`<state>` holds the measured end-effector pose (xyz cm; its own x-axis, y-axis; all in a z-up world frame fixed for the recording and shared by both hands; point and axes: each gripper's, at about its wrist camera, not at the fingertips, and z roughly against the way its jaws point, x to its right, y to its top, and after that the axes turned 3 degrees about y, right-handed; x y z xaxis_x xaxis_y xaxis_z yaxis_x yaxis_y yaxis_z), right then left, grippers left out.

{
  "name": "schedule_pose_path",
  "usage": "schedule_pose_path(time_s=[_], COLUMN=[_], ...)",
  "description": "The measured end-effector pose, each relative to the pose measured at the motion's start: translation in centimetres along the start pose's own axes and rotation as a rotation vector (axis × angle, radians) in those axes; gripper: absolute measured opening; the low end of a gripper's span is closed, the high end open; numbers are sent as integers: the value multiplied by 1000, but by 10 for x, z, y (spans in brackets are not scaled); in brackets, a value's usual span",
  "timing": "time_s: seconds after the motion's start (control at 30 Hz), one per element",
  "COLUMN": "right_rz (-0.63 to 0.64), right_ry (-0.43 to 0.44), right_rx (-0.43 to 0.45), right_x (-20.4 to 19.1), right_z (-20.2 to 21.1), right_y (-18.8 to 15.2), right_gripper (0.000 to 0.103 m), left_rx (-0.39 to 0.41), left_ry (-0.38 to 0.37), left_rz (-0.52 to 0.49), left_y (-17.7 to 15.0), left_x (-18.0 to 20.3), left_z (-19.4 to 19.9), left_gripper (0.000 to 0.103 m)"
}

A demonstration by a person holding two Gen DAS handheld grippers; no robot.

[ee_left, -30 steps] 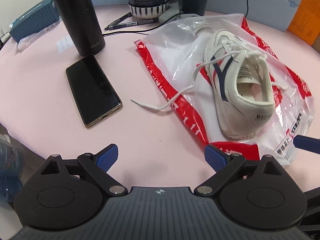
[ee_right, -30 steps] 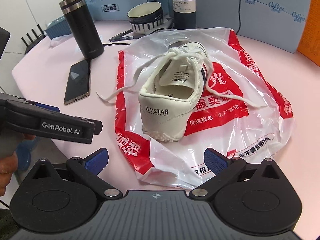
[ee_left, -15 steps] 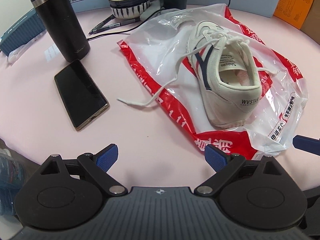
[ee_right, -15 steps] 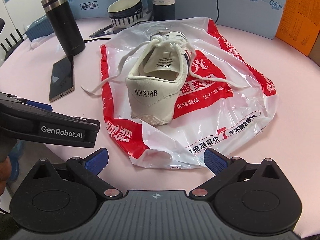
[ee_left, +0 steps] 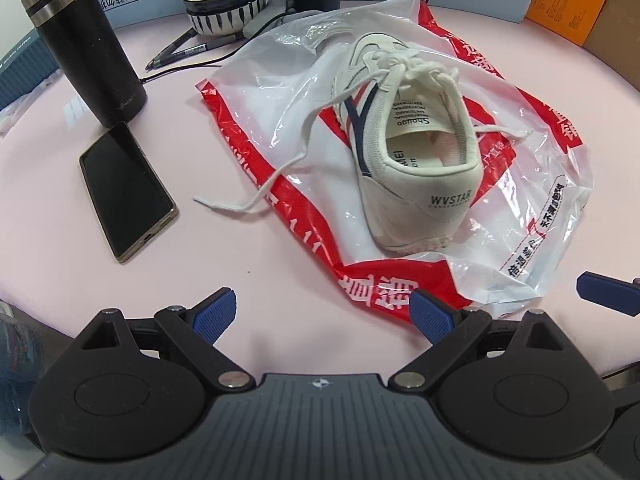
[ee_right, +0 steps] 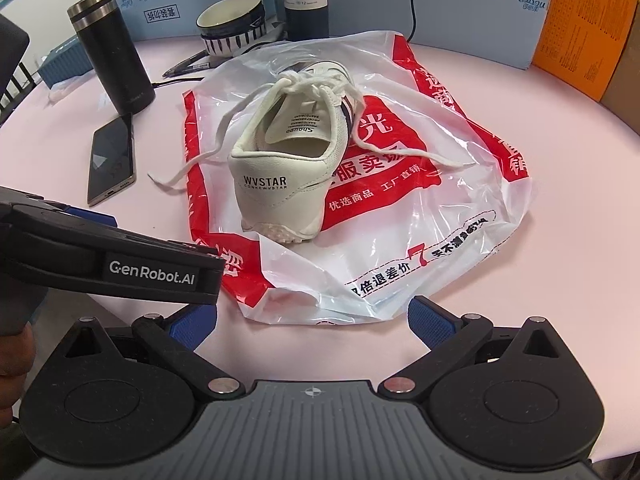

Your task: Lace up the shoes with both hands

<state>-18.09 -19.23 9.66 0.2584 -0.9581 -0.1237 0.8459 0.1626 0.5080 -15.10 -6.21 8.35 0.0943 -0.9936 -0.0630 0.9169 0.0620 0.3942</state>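
A white shoe (ee_left: 404,148) with navy side stripes sits upright on a red-and-clear plastic bag (ee_left: 532,216), heel toward both cameras, on a pink table (ee_left: 60,216). One loose lace end (ee_left: 256,196) trails off the shoe's left side, over the bag's edge onto the table; the other lace end (ee_right: 416,152) lies on the bag to the shoe's right. Left of the shoe are a dark phone (ee_left: 126,188) and, behind it, a black tumbler (ee_left: 86,52). Beyond the shoe stands a striped bowl (ee_left: 224,0). The left gripper (ee_left: 322,314) and right gripper (ee_right: 312,322) both hover short of the shoe, jaws spread wide, holding nothing.
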Motion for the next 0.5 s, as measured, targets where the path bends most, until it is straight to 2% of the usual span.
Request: schedule_pose_path(time_s=[0.2,0.5], right_rz=[18,3], right_ry=[-4,-5], right_rx=[-3,-10], right_x=[2,6], right_z=[1,2], right_y=[1,-2], right_gripper=[103,103], left_rx=[8,-8], left_ry=[6,-28], left_rz=[-22,-46], left_y=[2,1], left_x=[11,23], left_z=[3,4], left_gripper=[93,93])
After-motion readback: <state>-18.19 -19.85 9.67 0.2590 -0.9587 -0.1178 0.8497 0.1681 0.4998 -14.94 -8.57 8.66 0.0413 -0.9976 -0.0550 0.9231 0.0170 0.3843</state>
